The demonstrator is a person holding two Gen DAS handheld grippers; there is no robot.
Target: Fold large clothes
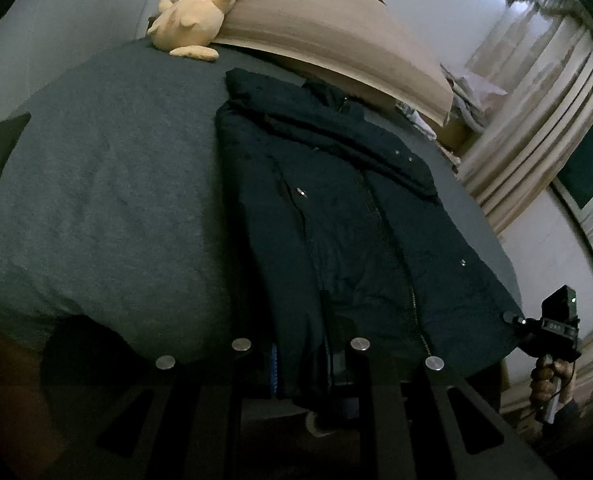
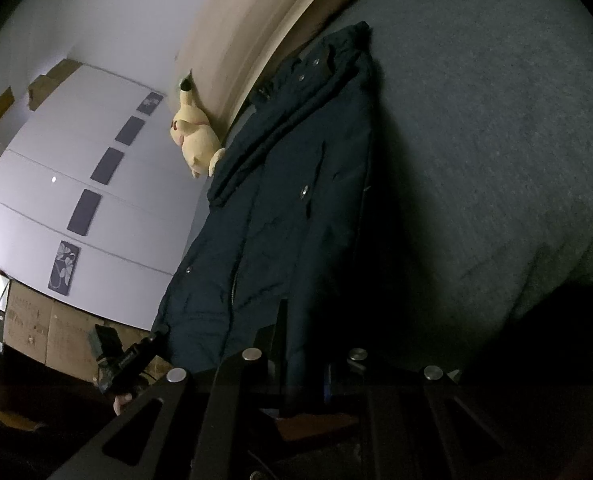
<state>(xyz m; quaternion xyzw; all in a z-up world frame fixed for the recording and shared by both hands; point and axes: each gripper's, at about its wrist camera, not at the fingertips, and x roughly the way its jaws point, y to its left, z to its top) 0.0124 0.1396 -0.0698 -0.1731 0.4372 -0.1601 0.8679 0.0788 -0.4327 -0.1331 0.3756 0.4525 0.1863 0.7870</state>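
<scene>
1. We are seeing a dark jacket (image 1: 348, 216) lying lengthwise on the grey bed (image 1: 108, 168), its collar toward the headboard (image 1: 316, 36).
2. We are holding the left claw (image 1: 300, 364) at the jacket's hem, fingers closing on the fabric at the foot edge of the bed.
3. We are pinching the same hem in the right claw (image 2: 300, 364), at the hem corner farther from the plush toy (image 2: 194, 136).
4. The plush toy is leaning against the headboard, beyond the jacket's collar.
</scene>
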